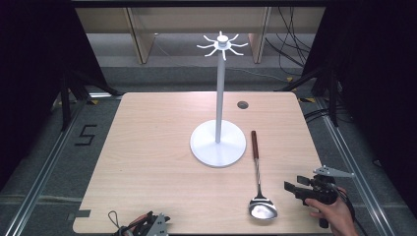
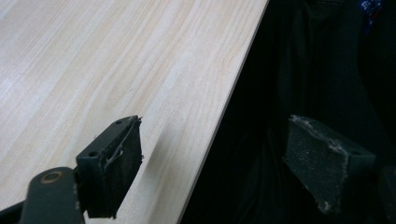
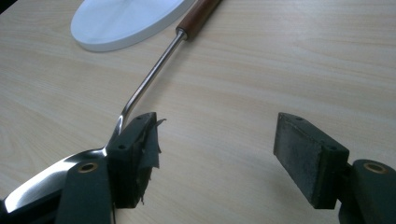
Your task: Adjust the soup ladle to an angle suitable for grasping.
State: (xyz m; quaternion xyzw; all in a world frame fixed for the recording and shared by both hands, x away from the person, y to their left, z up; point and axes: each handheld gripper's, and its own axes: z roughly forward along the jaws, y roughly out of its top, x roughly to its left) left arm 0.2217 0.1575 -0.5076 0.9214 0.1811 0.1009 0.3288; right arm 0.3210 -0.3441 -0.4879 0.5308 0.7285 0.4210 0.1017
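Observation:
A metal ladle (image 1: 257, 182) with a brown wooden handle lies on the wooden table (image 1: 157, 147), its bowl toward the front edge and its handle pointing at the white hook stand (image 1: 218, 132). My right gripper (image 1: 293, 189) is open just right of the ladle's bowl, held by a hand. In the right gripper view the gripper (image 3: 215, 154) has bare table between its jaws, and the ladle (image 3: 149, 79) runs past the left jaw toward the stand's base (image 3: 126, 21). My left gripper (image 1: 152, 225) is open at the table's front edge (image 2: 219, 126), one jaw over wood, one over darkness.
The stand's pole rises from a round base at the table's middle and carries a ring of hooks (image 1: 222, 44) on top. A small round hole (image 1: 242, 104) sits near the back edge. Dark curtains flank the table.

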